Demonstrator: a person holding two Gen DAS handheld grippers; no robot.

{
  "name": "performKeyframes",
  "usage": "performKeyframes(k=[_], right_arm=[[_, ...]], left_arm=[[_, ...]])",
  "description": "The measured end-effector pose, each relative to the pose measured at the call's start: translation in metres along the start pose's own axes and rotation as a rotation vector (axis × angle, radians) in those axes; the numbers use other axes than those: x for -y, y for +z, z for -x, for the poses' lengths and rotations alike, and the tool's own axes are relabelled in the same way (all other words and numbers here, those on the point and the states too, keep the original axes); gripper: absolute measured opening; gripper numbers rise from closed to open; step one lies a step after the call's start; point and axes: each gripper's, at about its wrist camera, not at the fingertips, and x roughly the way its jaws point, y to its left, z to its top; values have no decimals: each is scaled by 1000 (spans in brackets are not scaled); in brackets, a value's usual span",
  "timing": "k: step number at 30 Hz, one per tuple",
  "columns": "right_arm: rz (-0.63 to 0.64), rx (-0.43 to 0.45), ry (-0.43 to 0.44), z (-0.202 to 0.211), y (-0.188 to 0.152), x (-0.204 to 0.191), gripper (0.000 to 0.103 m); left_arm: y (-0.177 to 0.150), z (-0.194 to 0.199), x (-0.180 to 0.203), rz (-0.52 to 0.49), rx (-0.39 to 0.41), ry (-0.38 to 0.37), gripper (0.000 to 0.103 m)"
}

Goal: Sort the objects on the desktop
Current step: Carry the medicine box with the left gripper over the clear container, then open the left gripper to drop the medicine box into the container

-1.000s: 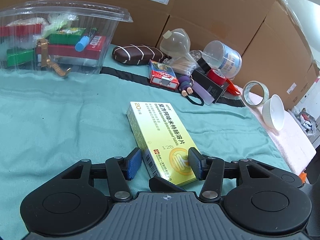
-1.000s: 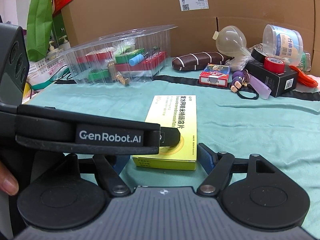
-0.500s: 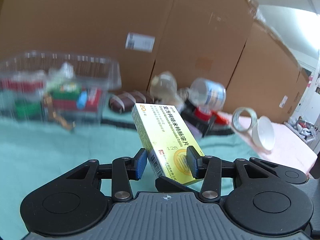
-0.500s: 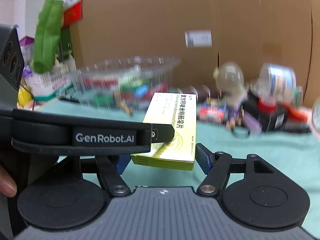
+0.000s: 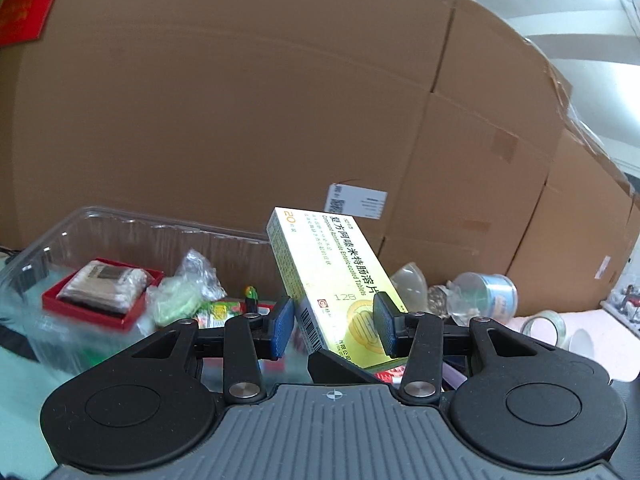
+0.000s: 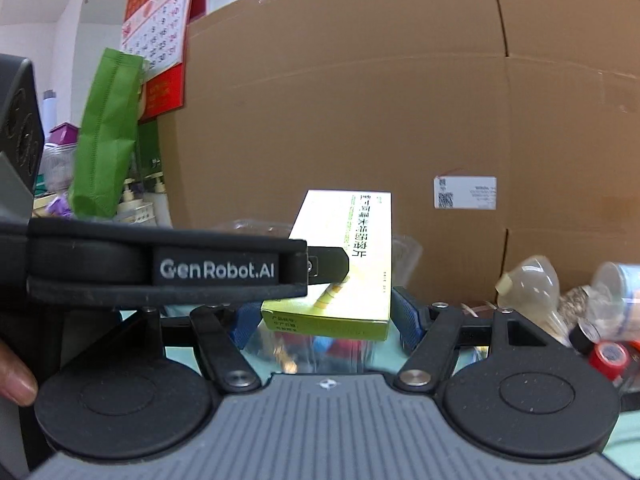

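In the right wrist view a black strap (image 6: 168, 270) marked GenRobot.AI covers the left part of the yellow medicine box (image 6: 352, 264) and hides the grip on it. The box's print there is washed out (too bright to read). The clear plastic container (image 6: 320, 344) below is smeared by blur. In the left wrist view the container's (image 5: 60, 248) near wall is blurred, and the box's (image 5: 332, 272) lower end sits behind the gripper body.

Yellow medicine box (image 5: 336, 276), tilted — held aloft
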Motion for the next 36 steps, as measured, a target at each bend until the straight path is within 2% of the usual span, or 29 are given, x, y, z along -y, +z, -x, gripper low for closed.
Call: performKeyframes(k=[5,12,13,16,17,18,20,25,36], right_arm=[[-28,-31,-23,-43,6,1,74],[-54,-86,-44,-85,6,6,74],[-53,-93,-41,-90,5,8,75],[-32,-91,-37,-94,2,12,78],[-23,-79,-40,-92,2,14,82],[-27,-70,-65,-90,1,16,94],[-33,-45,-87,-85,-1,21,100],[-55,-55,-98,-77,-6,32,102],[-70,-75,-119,-63,-7,39,103]], left_arm=[[17,-34,-22,-25,-41,16,45],[25,-74,-48,-8,-105,15,46],[25,-80,-50,-9,-113,11,50],[24,-86,-58,34,-132,11,81],[23,-83,-61,56,-112,20,96],[21,-77,-63,66,-80,28,101],[22,-71,-64,51,-54,31,101],[19,-64,-58,31,-44,51,103],[9,-57,-37,-4,-89,52,103]])
